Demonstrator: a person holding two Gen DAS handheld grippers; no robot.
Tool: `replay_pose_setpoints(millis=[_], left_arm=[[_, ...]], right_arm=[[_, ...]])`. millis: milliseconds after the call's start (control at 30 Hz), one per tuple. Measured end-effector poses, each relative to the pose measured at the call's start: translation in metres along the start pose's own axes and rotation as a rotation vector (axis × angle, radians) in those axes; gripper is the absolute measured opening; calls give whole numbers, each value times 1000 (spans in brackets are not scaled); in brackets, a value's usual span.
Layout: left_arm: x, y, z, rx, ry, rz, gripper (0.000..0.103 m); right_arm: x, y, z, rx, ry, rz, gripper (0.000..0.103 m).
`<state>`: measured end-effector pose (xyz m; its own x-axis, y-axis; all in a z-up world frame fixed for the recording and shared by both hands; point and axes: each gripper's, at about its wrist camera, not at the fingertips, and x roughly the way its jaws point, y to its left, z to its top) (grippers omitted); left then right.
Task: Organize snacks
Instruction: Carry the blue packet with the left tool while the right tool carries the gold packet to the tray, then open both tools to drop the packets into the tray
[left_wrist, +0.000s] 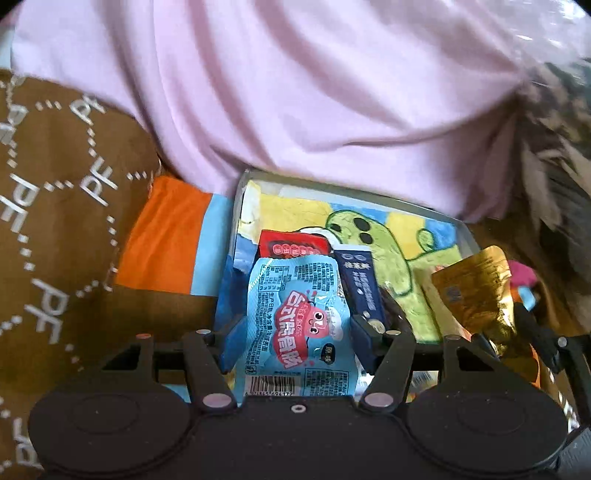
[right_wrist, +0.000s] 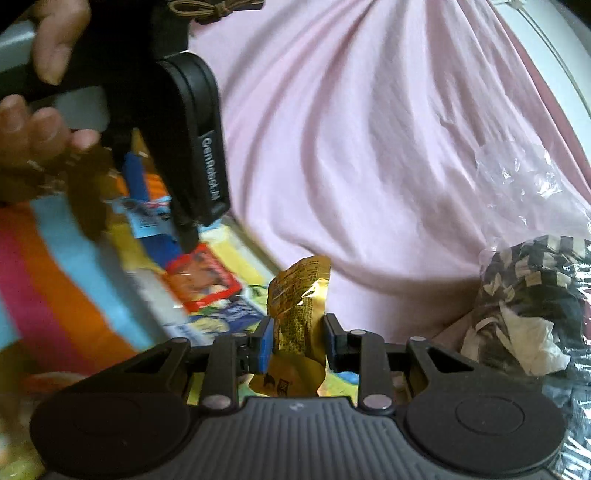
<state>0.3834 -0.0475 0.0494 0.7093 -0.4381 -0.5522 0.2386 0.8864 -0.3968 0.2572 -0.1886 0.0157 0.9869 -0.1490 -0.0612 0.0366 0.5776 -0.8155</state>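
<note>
The left hand-held gripper (left_wrist: 295, 332) points forward and slightly down over a shallow tray (left_wrist: 466, 230) lined with a cartoon picture. Its blue pads press the two sides of a light blue snack packet (left_wrist: 295, 317), which stands between them with its barcode end nearest the camera. Just beyond the packet, inside the tray, lie a red packet (left_wrist: 291, 243) and a dark blue packet (left_wrist: 360, 284), touching each other. To the left of the tray is an orange and blue striped cloth (left_wrist: 166, 236) and a brown patterned fabric (left_wrist: 55, 221).

The right hand-held gripper (right_wrist: 298, 339) is narrowed onto a crumpled gold foil packet (right_wrist: 299, 310), held upright near the right edge of the tray. In the right wrist view, a bare hand (right_wrist: 44, 96) grips the handle of the left tool at far left, fingers wrapped around it. A pink garment (right_wrist: 369, 147) fills the far side of both views. A clear plastic bag (right_wrist: 532, 295) of dark items sits at right.
</note>
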Motion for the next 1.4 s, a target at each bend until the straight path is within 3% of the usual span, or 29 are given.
replay_pose_setpoints(millis=[100,233,367,533,600,800,1000,1400], left_arm=[[21,1,3,-13,22,16,62],[38,-5,1,43,22,80,63],[46,-9,-3,79,19,102,65],[44,-16,-8,124,10,109,74],[40,-17,-9,119,1,101,81],[17,-20,-10,107,-65,117,94],[-16,-21,-10,102,-126,119,101],[-102,-28,-40,116,-241,139,102]], right_arm=[[21,1,-6,6,32,-2,32],[39,2,-14,66,89,16,32],[52,-13,-22,254,152,86,31],[57,-39,-32,464,206,124,46],[53,-45,-35,499,193,124,59],[37,-65,-36,580,146,105,85],[9,-82,-30,667,98,101,100],[-70,-105,-22,814,24,134,103]])
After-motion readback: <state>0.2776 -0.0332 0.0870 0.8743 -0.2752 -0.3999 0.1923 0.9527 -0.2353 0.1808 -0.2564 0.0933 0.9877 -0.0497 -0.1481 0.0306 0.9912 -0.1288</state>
